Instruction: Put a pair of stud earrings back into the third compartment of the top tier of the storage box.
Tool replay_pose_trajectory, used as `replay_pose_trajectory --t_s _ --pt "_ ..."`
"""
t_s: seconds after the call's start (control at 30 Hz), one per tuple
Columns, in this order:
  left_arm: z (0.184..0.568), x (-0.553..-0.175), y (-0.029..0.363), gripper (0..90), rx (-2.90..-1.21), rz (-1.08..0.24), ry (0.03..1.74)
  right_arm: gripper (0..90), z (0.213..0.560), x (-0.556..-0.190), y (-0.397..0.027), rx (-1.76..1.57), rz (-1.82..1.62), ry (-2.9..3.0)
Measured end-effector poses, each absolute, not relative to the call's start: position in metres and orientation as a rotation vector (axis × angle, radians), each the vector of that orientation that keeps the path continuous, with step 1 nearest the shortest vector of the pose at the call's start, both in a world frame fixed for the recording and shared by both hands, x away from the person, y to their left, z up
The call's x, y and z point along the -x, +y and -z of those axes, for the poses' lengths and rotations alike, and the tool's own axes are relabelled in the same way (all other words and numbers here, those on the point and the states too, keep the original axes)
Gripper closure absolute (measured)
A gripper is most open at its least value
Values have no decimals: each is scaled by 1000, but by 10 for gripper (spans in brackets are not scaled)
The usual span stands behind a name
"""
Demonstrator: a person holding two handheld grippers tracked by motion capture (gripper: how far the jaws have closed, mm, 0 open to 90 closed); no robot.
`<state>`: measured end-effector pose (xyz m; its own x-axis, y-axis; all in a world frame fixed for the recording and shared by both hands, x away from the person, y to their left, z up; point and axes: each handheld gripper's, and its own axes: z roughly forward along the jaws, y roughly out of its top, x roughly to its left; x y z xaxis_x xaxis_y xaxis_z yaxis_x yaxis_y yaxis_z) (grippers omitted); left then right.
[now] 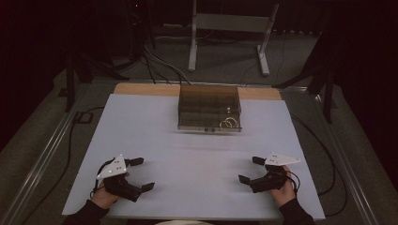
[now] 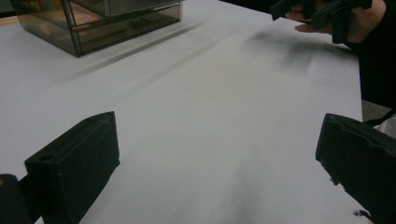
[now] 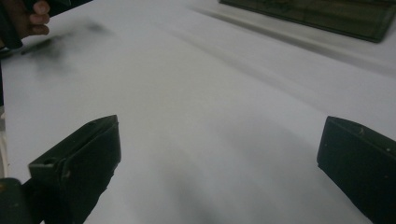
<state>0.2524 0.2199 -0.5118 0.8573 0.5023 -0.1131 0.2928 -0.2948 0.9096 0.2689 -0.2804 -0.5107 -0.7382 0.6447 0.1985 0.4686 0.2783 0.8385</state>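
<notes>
Resting near the 6 o'clock edge of the white tabletop (image 1: 197,159), both grippers lie well apart from the smoky clear drawer box (image 1: 209,108), which stands toward 12 o'clock at the middle of the far side; the left gripper (image 1: 139,174) sits at about 7 o'clock in the high view, held by the person's left hand (image 1: 107,192), its jaws spread wide with bare tabletop between them; the right gripper (image 1: 251,169) sits at about 5 o'clock in the right hand (image 1: 281,190), its jaws likewise spread wide and holding nothing; the two grippers point inward, toward each other, rather than at the box. Two metal rings (image 1: 228,123) lie inside the box, in its front right part, touching or overlapping each other. From the left gripper view the box appears at 11 o'clock, far beyond the jaws, and the right gripper shows at 1 o'clock; from the right gripper view the box lies at 1 o'clock, again well past the open jaws, with fingers of the left hand at 11 o'clock.
</notes>
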Motion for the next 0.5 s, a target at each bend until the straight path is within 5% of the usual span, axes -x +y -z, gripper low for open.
replay_pose_trajectory --t_s 0.5 --pt "512 -253 219 6 -1900 -228 590 0 515 -261 -298 -1083 -1432 2324"
